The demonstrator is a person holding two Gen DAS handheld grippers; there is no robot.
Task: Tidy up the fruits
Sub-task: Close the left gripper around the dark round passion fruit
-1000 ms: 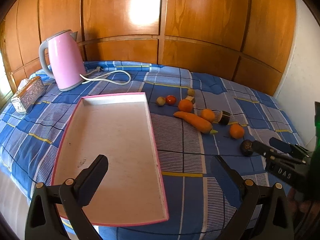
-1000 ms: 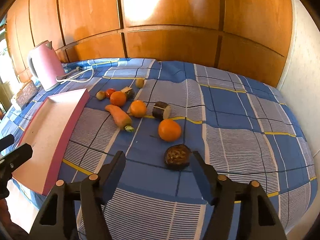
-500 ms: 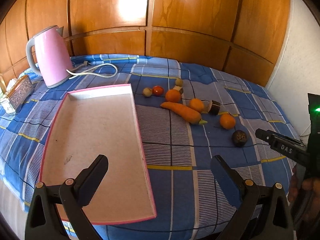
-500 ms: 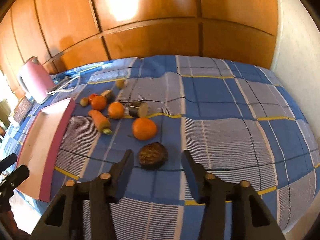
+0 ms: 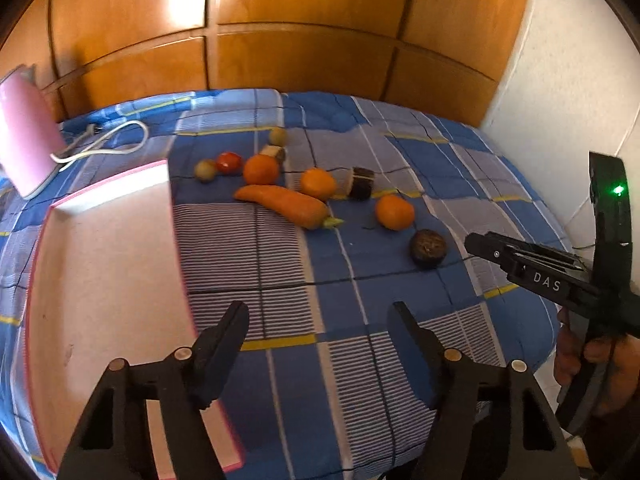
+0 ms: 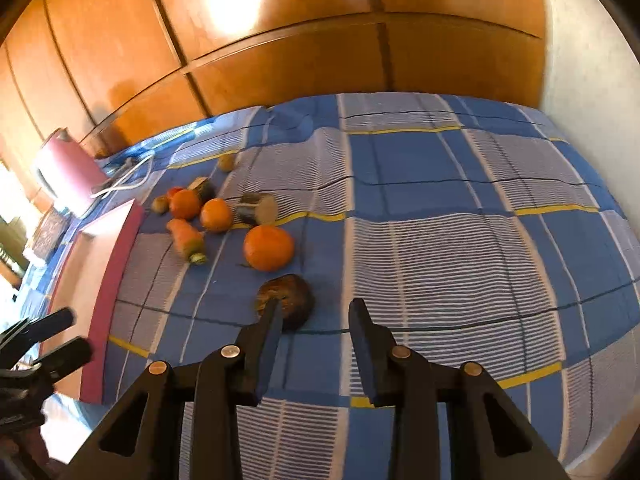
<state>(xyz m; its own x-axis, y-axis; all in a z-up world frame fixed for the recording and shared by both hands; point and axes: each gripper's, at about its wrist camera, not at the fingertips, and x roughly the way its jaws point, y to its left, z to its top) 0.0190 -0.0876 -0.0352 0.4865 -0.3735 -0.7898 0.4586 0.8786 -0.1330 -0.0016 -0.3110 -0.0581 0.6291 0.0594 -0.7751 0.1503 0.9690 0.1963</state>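
Note:
A pink-rimmed white tray [image 5: 100,264] lies on the blue checked bedspread at the left. To its right lie a carrot [image 5: 286,204], three oranges [image 5: 394,212], a tomato [image 5: 229,161], small greenish fruits [image 5: 205,169] and dark cut pieces [image 5: 362,182]. A dark round fruit [image 6: 292,300] lies nearest my right gripper [image 6: 316,316], which is open, its left finger overlapping the fruit's near edge. My left gripper [image 5: 318,320] is open and empty above the bedspread beside the tray's right edge [image 6: 116,276].
A pink kettle [image 5: 22,144] with a white cord [image 5: 108,140] stands at the back left. A wooden headboard [image 5: 304,60] runs behind the bed. A white wall [image 5: 568,100] bounds the right side. The bed's near edge drops off below the grippers.
The right gripper has moved forward and down, closing in on the dark round fruit. The left gripper has swung right, off the tray toward the bedspread, and its jaws have narrowed.

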